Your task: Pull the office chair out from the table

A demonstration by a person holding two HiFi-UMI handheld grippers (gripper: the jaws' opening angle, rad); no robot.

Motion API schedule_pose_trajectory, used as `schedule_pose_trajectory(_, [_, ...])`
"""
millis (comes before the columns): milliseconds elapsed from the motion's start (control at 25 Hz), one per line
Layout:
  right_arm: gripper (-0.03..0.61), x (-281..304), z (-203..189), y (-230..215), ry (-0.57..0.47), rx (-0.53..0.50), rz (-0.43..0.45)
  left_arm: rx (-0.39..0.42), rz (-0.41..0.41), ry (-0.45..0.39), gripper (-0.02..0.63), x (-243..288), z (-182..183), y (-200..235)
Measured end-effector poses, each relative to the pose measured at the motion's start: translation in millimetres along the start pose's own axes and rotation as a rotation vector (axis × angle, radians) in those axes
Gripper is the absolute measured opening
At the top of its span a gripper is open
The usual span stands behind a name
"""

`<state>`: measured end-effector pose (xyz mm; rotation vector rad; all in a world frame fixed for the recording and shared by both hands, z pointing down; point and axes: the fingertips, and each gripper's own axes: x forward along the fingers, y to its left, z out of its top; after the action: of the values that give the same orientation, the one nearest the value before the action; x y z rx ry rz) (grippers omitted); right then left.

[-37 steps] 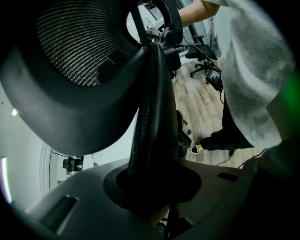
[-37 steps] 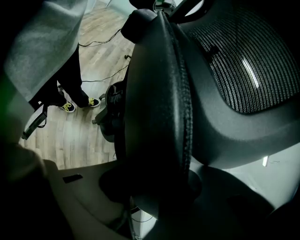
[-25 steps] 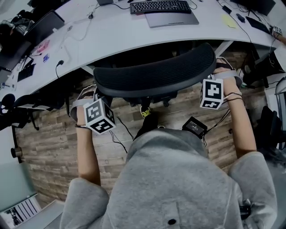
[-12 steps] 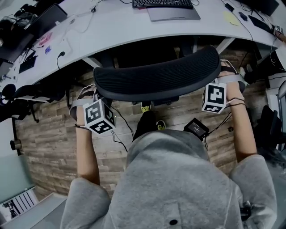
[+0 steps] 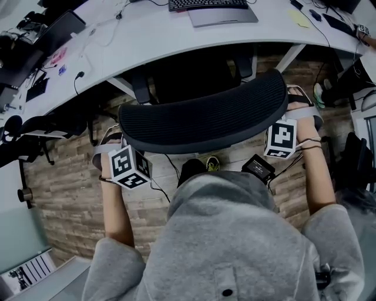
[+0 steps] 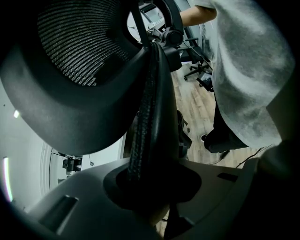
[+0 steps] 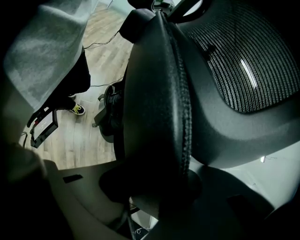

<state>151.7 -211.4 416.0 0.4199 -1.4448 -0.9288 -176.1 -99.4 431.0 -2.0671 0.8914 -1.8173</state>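
A long curved white desk (image 5: 176, 41) carrying a black keyboard (image 5: 208, 4) spans the room at 12 o'clock, above a wood-plank floor (image 5: 59, 200). The black mesh-backed office chair (image 5: 205, 114) stands just on my side of the desk edge. It faces 12 o'clock, and its curved backrest runs from 9 to 3 o'clock. The mesh is ribbed and framed in smooth black plastic. My left gripper (image 6: 150, 187) and right gripper (image 7: 154, 187) each clamp one end of the backrest.

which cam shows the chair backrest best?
Head view: the whole curved backrest shows end to end, in front of the table. The two gripper views show only its edge up close, clamped by the left gripper and the right gripper, plus a patch of mesh.
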Motion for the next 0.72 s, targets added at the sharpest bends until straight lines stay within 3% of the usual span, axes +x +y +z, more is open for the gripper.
schedule_pose_trajectory(720, [0.123, -35, -6, 31, 0.001, -0.005, 0.007, 0.002, -0.014, 0.006, 0.094, -25, 9, -40])
